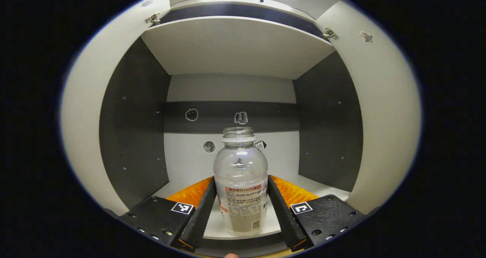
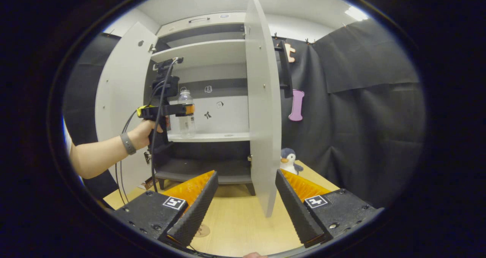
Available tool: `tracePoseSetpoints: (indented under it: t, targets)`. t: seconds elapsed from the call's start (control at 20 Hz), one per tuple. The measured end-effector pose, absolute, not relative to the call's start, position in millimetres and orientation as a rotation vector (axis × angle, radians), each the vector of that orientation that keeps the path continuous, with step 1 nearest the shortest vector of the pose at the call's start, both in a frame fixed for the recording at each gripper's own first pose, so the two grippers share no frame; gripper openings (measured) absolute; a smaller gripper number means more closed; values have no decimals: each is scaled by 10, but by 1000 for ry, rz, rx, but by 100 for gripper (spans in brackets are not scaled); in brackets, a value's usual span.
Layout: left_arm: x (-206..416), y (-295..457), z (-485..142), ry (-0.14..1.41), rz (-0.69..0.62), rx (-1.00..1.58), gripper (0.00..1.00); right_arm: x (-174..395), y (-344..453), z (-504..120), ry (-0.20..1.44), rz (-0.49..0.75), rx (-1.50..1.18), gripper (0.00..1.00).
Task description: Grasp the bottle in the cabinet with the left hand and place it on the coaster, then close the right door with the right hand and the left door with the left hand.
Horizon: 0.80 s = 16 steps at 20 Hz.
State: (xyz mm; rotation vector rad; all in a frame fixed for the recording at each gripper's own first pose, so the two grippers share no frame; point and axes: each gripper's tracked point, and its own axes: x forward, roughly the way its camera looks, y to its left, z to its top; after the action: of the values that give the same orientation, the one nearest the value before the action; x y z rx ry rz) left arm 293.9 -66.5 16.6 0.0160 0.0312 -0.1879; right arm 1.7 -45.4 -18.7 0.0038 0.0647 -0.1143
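A clear, capless bottle (image 1: 240, 163) with a printed label stands upright on the white middle shelf (image 1: 273, 223) of the cabinet. My left gripper (image 1: 242, 178) reaches into the cabinet, and both fingers press on the bottle's sides at label height. The right gripper view shows the same grasp from outside: the left gripper (image 2: 186, 110), held by a hand, is clamped on the bottle (image 2: 186, 125). My right gripper (image 2: 246, 174) hovers open over the wooden table with nothing in it. A round coaster (image 2: 202, 230) lies on the table, partly hidden behind a finger.
Both cabinet doors stand open: the left door (image 2: 121, 98) swung wide, the right door (image 2: 262, 98) edge-on just ahead of my right gripper. A penguin plush (image 2: 289, 160) sits on the table (image 2: 243, 220) right of the cabinet. A lower shelf (image 2: 201, 172) lies beneath.
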Motion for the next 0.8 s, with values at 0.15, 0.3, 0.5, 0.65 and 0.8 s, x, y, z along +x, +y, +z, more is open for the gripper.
tracePoseSetpoints:
  t: [0.15, 0.3, 0.5, 0.65, 0.8]
  targets:
    - [2527, -639, 160, 16, -216, 21, 77, 12, -451, -115, 52, -98, -5, 96]
    - [2139, -585, 92, 28, -228, -11, 77, 7, -435, -21, 37, -76, -16, 96]
    - [1687, -503, -135, 60, -219, -53, 77, -23, -422, 67, 26, -57, 1, 96]
    - [1306, -626, -488, 87, -257, -34, 77, -63, -440, 97, 22, -56, -4, 99]
    - [938, -793, -941, 130, -277, -15, 77, -95, -416, 98, 30, -51, -10, 99]
